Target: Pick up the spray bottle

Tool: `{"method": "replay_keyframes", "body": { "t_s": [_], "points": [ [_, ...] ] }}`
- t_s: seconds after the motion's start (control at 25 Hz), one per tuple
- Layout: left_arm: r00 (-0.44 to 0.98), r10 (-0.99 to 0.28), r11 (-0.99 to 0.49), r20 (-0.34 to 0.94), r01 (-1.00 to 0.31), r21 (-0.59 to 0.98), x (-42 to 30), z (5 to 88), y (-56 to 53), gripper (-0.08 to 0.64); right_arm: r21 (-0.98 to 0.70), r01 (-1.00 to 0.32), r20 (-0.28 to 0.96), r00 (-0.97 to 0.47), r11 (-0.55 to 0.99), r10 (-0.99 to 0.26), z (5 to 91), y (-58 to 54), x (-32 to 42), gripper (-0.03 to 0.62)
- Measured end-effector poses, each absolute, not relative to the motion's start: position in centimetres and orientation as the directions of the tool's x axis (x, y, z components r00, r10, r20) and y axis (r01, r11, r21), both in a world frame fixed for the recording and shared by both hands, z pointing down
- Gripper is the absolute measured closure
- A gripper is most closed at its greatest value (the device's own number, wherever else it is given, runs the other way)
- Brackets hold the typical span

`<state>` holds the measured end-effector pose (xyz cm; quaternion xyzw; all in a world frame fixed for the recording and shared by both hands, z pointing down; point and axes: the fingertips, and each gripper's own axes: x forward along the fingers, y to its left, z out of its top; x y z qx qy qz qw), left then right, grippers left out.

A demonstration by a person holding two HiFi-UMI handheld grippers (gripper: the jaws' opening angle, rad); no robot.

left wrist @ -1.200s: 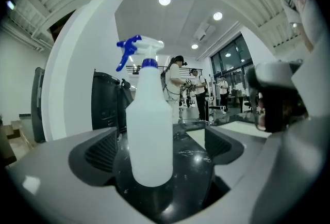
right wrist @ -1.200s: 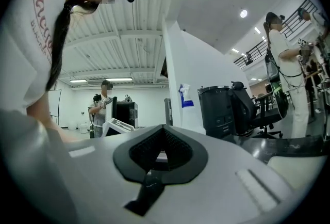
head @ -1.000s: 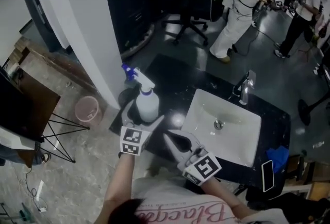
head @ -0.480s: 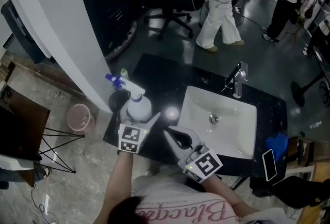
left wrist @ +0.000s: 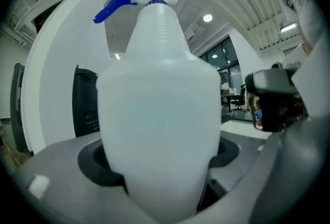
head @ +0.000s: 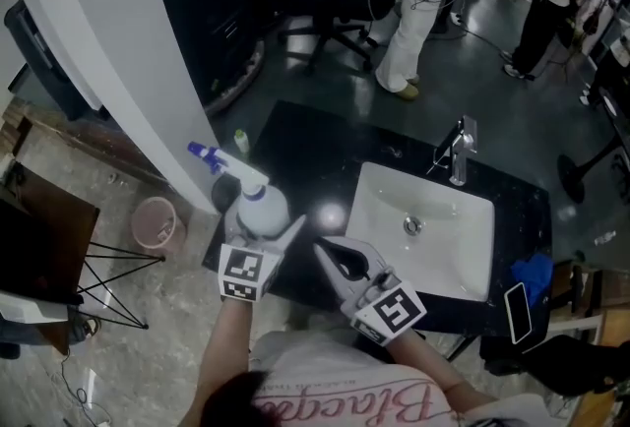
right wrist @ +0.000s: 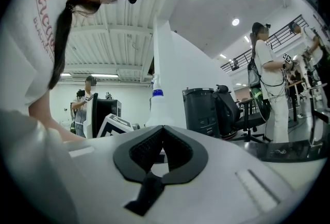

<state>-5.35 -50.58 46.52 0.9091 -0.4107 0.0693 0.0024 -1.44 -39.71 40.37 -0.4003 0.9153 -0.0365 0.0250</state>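
The left gripper [head: 264, 218] is closed around the lower body of the spray bottle [left wrist: 160, 104], and its jaws are closing at this moment. The dark pads [left wrist: 103, 166] are seen pressed against both sides of the white bottle. The bottle is held upright at the left end of the black counter [head: 315, 154], beside the white column [head: 118, 41], with its blue trigger [left wrist: 116, 1] pointed away to the left. The right gripper [head: 321, 250] is held just beside it with its jaws together and nothing between them, near the front left corner of the white sink [head: 379, 194].
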Motion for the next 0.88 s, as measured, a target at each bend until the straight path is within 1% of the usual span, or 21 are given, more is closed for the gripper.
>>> {"method": "replay_keyframes", "body": {
  "t_s": [0.24, 0.44, 0.64, 0.88],
  "points": [
    [0.639, -0.767, -0.642, 0.062, -0.763, -0.079, -6.7, 41.1, -48.7, 0.133, -0.065, -0.720, -0.034, -0.691, 0.691, -0.723, 39.7, -39.2, -2.5, 0.592],
    [0.623, -0.782, -0.623, 0.040, -0.777, -0.087, -7.4, 37.2, -46.9, 0.133, -0.047, -0.708, -0.045, -0.703, 0.704, -0.710, 39.1, -38.4, -3.0, 0.592],
    [0.610, -0.793, -0.607, 0.004, -0.789, -0.095, -8.1, 35.0, -45.6, 0.133, -0.019, -0.708, -0.050, -0.705, 0.706, -0.708, 38.6, -37.9, -3.4, 0.592],
    [0.599, -0.801, -0.594, -0.016, -0.798, -0.101, -8.3, 34.3, -44.8, 0.133, 0.008, -0.701, -0.064, -0.712, 0.713, -0.699, 38.0, -37.5, -3.6, 0.592]
  ]
}}
